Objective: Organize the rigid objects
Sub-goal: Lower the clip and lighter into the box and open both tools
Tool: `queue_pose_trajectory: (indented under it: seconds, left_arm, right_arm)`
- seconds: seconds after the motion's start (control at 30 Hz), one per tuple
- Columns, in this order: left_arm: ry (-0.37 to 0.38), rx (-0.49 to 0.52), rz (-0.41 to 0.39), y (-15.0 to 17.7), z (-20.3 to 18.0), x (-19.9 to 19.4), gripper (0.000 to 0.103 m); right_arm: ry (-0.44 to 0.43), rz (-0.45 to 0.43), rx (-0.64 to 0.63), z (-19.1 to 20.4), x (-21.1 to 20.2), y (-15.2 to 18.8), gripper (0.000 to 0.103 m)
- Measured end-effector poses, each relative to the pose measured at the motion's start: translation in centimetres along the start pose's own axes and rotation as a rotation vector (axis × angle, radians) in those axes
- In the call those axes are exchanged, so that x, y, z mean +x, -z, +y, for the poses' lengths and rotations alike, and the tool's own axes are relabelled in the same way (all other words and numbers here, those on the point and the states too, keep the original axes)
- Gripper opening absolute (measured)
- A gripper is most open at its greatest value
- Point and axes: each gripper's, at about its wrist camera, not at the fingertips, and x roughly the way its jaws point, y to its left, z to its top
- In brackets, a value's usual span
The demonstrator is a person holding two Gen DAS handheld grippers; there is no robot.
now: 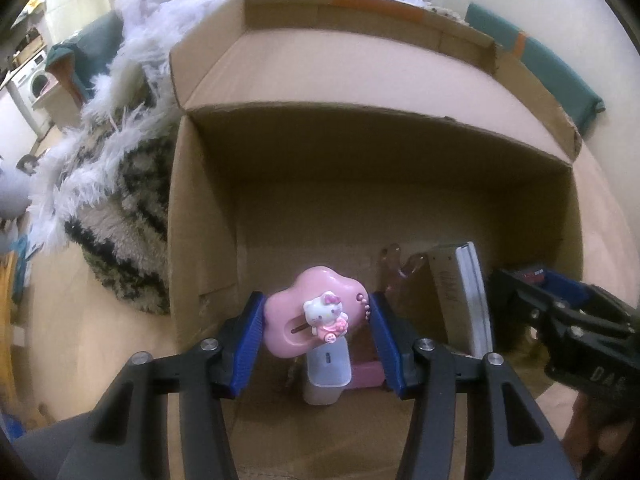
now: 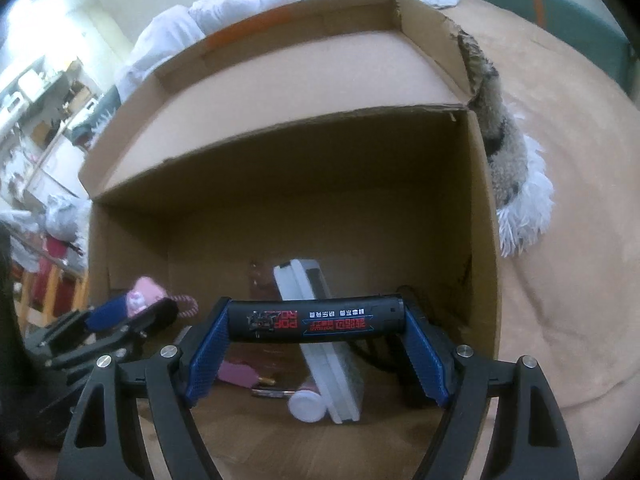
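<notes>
Left wrist view: the left tongs (image 1: 316, 332) clasp a pink cloud-shaped plastic toy with a white cat figure (image 1: 310, 316) between blue pads, above the open brown cardboard box (image 1: 360, 168) on a peach bed cover (image 2: 560, 280). Inside lie a grey-edged book (image 1: 468, 296) and a white translucent plastic container (image 1: 326, 376). Right wrist view: the right tongs (image 2: 318, 354) grip a black cylindrical tube with red print (image 2: 316, 320) crosswise by its ends, over the box. A fluffy white-and-black rug (image 1: 116, 216) lies beside the box.
</notes>
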Motion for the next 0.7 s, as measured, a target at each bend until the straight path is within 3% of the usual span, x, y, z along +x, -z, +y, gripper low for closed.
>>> queue_pose_trajectory:
  seconds: [0.6, 0.67, 0.7]
  left_arm:
    - [0.011, -0.005, 0.034, 0.05, -0.67, 0.73, 0.049]
    - [0.015, -0.009, 0.033, 0.15, -0.64, 0.71, 0.052]
    - [0.017, -0.011, 0.031, 0.14, -0.6, 0.62, 0.059]
  right_arm:
    - [0.005, -0.01, -0.001, 0.42, 0.12, -0.05, 0.086]
    - [-0.017, -0.011, 0.006, 0.34, 0.06, -0.13, 0.096]
    - [-0.025, -0.012, 0.008, 0.31, -0.01, -0.13, 0.1]
